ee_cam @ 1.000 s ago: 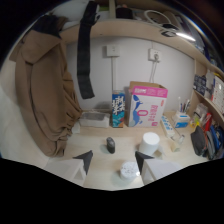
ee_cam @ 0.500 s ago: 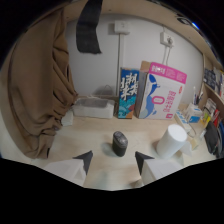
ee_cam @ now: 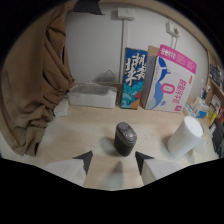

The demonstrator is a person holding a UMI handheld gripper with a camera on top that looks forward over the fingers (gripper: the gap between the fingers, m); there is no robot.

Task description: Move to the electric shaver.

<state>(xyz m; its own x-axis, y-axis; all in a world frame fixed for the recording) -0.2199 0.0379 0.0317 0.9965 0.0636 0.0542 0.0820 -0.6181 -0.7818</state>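
Note:
A small dark electric shaver [ee_cam: 124,139] with a round foil head stands upright on the light wooden table [ee_cam: 80,132]. It sits just ahead of my gripper [ee_cam: 114,159], roughly centred on the gap between the two fingertips. My fingers [ee_cam: 84,159] are open, spread wide, with nothing held between them. The shaver rests on the table by itself, a short way beyond the tips.
A white cylinder [ee_cam: 184,136] stands to the shaver's right. Against the white wall lean a blue box [ee_cam: 133,77] and a pink-and-white box [ee_cam: 171,80]. A white tray [ee_cam: 93,95] lies at the back left, beside a brown curtain [ee_cam: 37,82].
The view has moved forward and down towards the shaver, which now looks larger and closer to the fingertips. The fingers stay open.

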